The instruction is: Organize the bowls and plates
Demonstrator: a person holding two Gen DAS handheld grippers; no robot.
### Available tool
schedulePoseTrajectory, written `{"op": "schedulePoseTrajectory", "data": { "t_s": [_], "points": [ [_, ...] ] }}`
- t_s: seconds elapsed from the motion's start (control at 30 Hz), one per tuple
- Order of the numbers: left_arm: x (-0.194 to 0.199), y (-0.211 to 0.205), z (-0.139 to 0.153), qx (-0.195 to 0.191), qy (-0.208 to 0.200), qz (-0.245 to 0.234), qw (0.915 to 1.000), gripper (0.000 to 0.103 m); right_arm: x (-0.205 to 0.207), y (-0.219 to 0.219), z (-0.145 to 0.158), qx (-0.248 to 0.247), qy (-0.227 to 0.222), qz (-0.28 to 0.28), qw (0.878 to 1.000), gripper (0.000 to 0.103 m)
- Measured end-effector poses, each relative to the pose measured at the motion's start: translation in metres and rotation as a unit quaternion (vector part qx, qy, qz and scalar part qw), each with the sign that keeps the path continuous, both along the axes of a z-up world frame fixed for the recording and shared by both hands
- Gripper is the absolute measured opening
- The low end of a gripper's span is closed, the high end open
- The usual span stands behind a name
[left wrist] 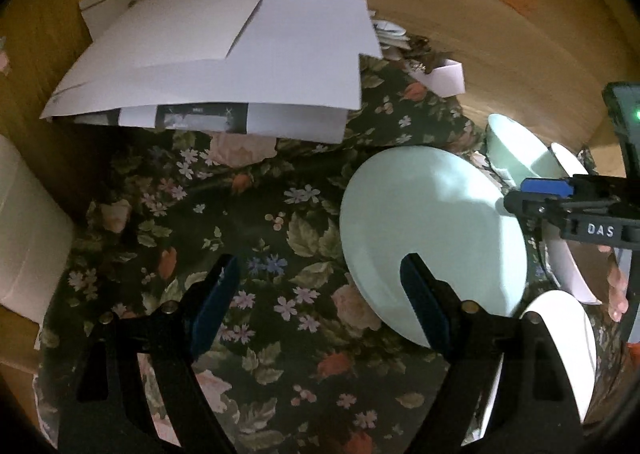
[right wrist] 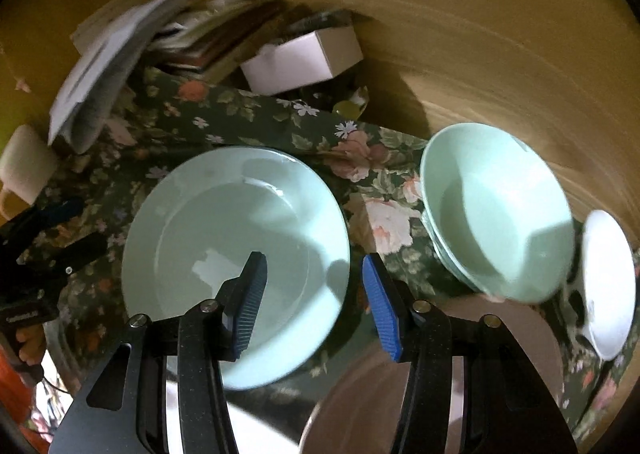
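A pale green plate lies on the flowered cloth. My left gripper hangs open above the cloth; its right finger overlaps the plate's near rim and nothing is between the pads. My right gripper is open over the plate's right rim, one finger above the plate and one past its edge, not pressing on it. It also shows at the right of the left wrist view, my right gripper. Stacked green bowls stand to the right, with a white dish beyond them.
A white plate and a greyish round dish lie at the near edge. White papers and boxes cover the back left, a small white box sits behind, and a mug stands far left. Wooden floor lies past the cloth.
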State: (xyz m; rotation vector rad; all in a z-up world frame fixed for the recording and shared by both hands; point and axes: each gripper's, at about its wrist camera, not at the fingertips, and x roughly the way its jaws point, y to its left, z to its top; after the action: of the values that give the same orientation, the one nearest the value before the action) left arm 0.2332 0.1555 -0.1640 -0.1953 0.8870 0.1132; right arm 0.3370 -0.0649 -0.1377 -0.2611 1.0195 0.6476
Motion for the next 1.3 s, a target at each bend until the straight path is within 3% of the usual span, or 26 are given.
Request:
{"op": "schedulePoseTrajectory", "data": {
  "t_s": [0.17,0.33,0.5,0.57,0.67,0.83,1.1,1.3],
  "points": [
    [0.006,0.0,-0.007,-0.003,0.005,-0.01,0.9999,0.083,0.019,0.009,-0.009,-0.018,0.022,0.006,1.0,0.046],
    [0.007,0.0,-0.007,0.001,-0.01,-0.013,0.9999,0.083,0.033,0.014,-0.015,-0.04,0.044,0.007,0.998,0.036],
    [0.006,0.002,-0.009,-0.006,-0.016,-0.019,0.9997,0.069,0.034,0.023,-0.019,-0.05,0.048,0.015,0.997,0.033],
    [0.003,0.007,-0.011,-0.013,-0.012,-0.018,0.9997,0.068,0.029,0.027,-0.018,-0.048,0.048,0.019,0.998,0.033],
    [0.0,0.013,-0.015,-0.021,-0.003,-0.017,0.9996,0.056,0.017,0.038,-0.017,-0.039,0.06,0.029,0.997,0.033],
    [-0.014,0.021,-0.02,-0.024,0.011,-0.014,0.9995,0.047,-0.009,0.053,-0.014,-0.03,0.057,0.047,0.997,0.033],
    [-0.031,0.03,-0.03,-0.019,0.034,-0.009,0.9992,0.043,-0.048,0.068,-0.018,-0.003,0.052,0.057,0.997,0.034],
    [-0.032,0.026,-0.032,-0.012,0.033,-0.025,0.9991,0.043,-0.066,0.045,-0.026,0.019,0.066,0.047,0.997,0.034]
  ]
}}
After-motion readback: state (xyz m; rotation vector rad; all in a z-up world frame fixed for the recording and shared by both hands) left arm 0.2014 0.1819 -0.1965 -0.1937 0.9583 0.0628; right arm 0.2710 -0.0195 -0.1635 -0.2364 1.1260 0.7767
